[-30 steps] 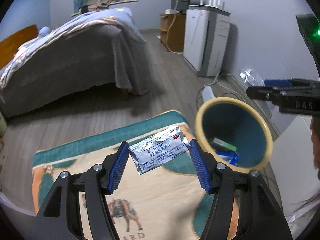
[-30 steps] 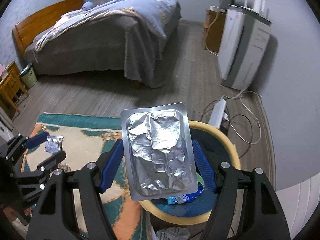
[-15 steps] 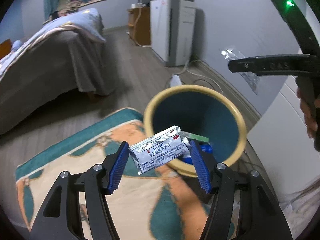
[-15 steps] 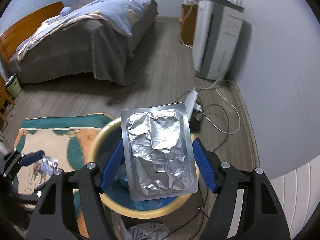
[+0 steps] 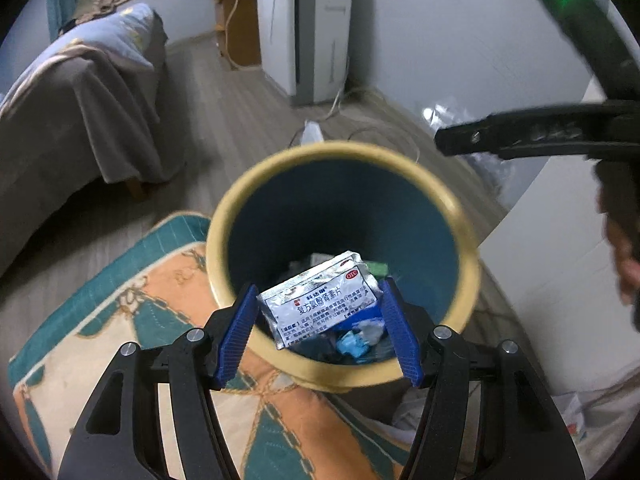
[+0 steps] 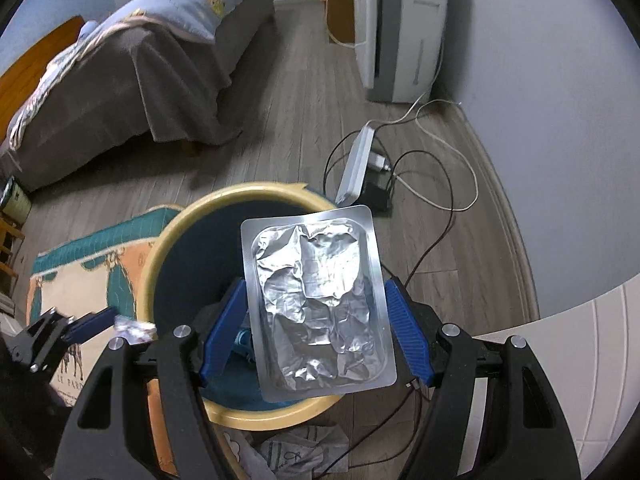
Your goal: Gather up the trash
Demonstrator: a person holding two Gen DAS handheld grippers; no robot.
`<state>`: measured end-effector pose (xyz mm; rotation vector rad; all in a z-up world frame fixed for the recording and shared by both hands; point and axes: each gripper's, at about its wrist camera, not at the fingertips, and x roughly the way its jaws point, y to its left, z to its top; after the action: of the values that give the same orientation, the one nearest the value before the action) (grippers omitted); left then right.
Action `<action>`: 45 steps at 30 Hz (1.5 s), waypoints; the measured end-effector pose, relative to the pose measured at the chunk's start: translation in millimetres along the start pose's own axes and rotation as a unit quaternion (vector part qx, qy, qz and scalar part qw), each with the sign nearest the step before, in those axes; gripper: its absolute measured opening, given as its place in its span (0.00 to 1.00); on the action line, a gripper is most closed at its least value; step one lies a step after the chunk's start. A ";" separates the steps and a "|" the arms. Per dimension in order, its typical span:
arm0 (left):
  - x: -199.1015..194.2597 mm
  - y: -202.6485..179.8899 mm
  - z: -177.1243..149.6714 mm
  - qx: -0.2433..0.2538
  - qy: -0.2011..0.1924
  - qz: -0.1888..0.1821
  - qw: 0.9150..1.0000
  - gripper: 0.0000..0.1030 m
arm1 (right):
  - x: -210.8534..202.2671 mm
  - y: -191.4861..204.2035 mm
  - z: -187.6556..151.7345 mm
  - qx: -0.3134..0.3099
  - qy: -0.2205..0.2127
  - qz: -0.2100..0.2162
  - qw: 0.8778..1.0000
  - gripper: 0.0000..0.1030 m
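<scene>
Trash is arriving over the round yellow-rimmed bin with the dark blue inside (image 5: 344, 160): in the left wrist view the bin is now sitting directly beneath the left tongs (image 5: 320, 320), which are clamping a silver foil medicine sachet with blue print (image 5: 320, 300) above its mouth, ready for release.

In the right wrist view the right tongs (image 6: 316, 328), spread fairly wide, are gripping a crumpled silver foil blister sheet (image 6: 316, 304) over the bin's far rim.

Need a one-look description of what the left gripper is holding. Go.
Start at the yellow-rimmed, blue-lined bin beside the patterned rug. Over its mouth, the left gripper pinches a small silver foil sachet. Unlike the right gripper's larger, plain crumpled blister sheet, it carries blue printed text and a red OTC mark.
</scene>
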<state>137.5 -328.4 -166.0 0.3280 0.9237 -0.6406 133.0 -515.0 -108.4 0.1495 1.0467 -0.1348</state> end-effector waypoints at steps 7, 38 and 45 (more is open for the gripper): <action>22.7 3.8 12.1 0.001 -0.008 0.005 1.000 0.62 | 24.8 10.5 1.6 0.007 0.014 0.016 1.000 0.67; -27.0 26.8 0.8 -0.041 -0.019 0.037 0.998 0.95 | -12.7 5.2 4.3 0.049 -0.013 -0.008 0.999 0.95; -125.4 40.9 14.4 -0.059 -0.074 0.052 0.994 0.95 | -96.4 38.2 -22.4 0.011 -0.077 -0.034 0.996 0.95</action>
<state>117.9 -258.2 -55.1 0.2175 0.7933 -0.5052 73.3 -469.5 -33.5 0.1221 0.8970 -0.2168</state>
